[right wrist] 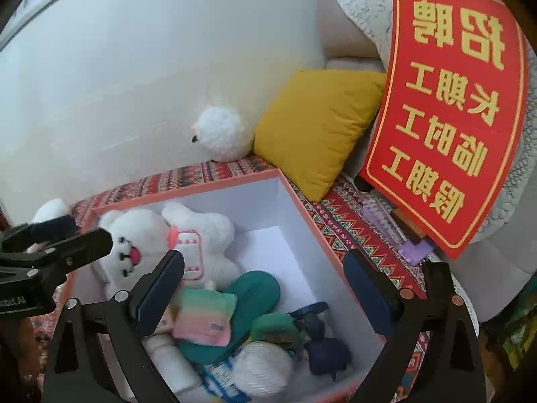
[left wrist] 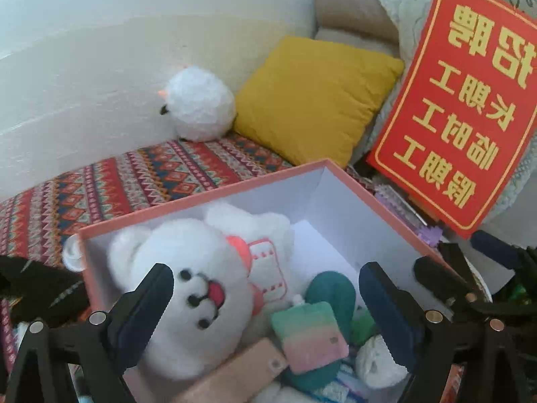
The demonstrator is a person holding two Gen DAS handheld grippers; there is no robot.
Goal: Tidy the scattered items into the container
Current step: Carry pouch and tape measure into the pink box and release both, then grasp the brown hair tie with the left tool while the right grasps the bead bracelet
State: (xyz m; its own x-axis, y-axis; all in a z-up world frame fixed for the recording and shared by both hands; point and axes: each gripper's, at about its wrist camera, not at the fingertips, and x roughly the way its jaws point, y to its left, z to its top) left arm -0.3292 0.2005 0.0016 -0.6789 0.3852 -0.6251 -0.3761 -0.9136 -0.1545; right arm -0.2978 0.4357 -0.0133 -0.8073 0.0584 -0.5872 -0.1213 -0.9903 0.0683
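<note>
A pink box (left wrist: 201, 198) (right wrist: 188, 189) with a white inside stands on the patterned sofa cover. In it lie a white bear plush (left wrist: 188, 285) (right wrist: 134, 245), a teal soft item (left wrist: 332, 288) (right wrist: 258, 288), a pastel pouch (left wrist: 308, 336) (right wrist: 201, 319), a white yarn ball (left wrist: 372, 356) (right wrist: 265, 366) and a dark blue toy (right wrist: 322, 349). My left gripper (left wrist: 266, 278) hangs open over the box's near left part, above the bear, holding nothing. My right gripper (right wrist: 263, 262) is open over the near right part, also holding nothing. Its fingers show at the right edge of the left wrist view.
A white plush ball (left wrist: 201, 104) (right wrist: 223, 132) rests against the sofa back beside a yellow cushion (left wrist: 315, 97) (right wrist: 319, 124). A red sign (left wrist: 463, 100) (right wrist: 453, 107) leans at the right over a purple item (right wrist: 396, 231). A small white plush (left wrist: 70, 252) lies outside the box's left corner.
</note>
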